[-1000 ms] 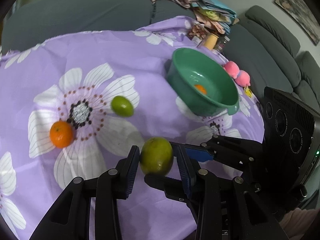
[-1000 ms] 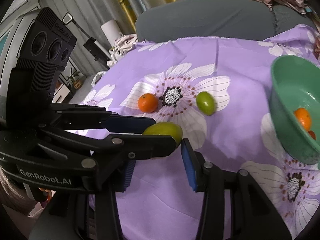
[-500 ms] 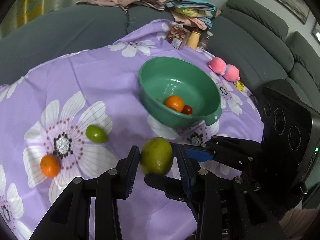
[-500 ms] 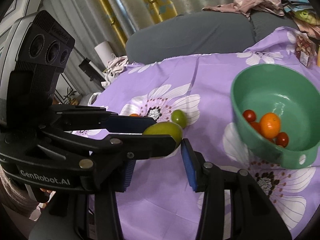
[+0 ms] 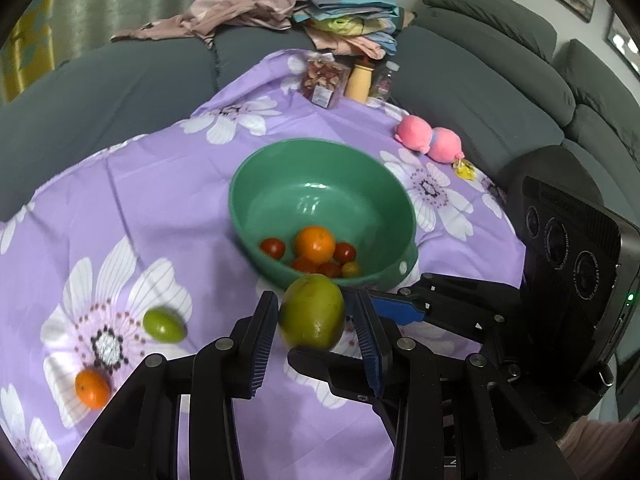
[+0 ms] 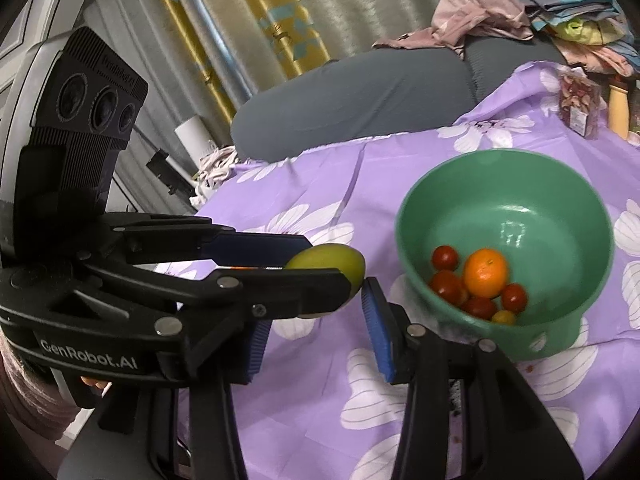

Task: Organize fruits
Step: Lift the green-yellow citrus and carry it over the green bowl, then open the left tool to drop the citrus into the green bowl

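Note:
A large yellow-green fruit (image 5: 312, 314) hangs above the cloth with my left gripper (image 5: 312, 304) shut on it, just in front of the green bowl (image 5: 236, 200). The bowl holds an orange (image 5: 315, 245) and several cherry tomatoes (image 5: 273, 247). In the right wrist view the same fruit (image 6: 332, 262) shows past the left gripper's fingers, left of the bowl (image 6: 404, 208). My right gripper (image 6: 316, 320) stands open close beside the left one, its pads pressing on nothing. A small green fruit (image 5: 164, 325) and an orange (image 5: 93, 389) lie on the cloth at the left.
A purple flowered cloth (image 5: 160, 200) covers the table. A pink plush toy (image 5: 430, 140), a snack packet (image 5: 322, 80) and a bottle (image 5: 360, 84) stand at its far edge. A grey sofa (image 5: 480, 92) wraps around, with piled clothes (image 5: 340, 20) on its back.
Both grippers have travelled together toward the bowl and risen a little, the left one still holding the fruit. The bowl now sits directly ahead and its contents show fully.

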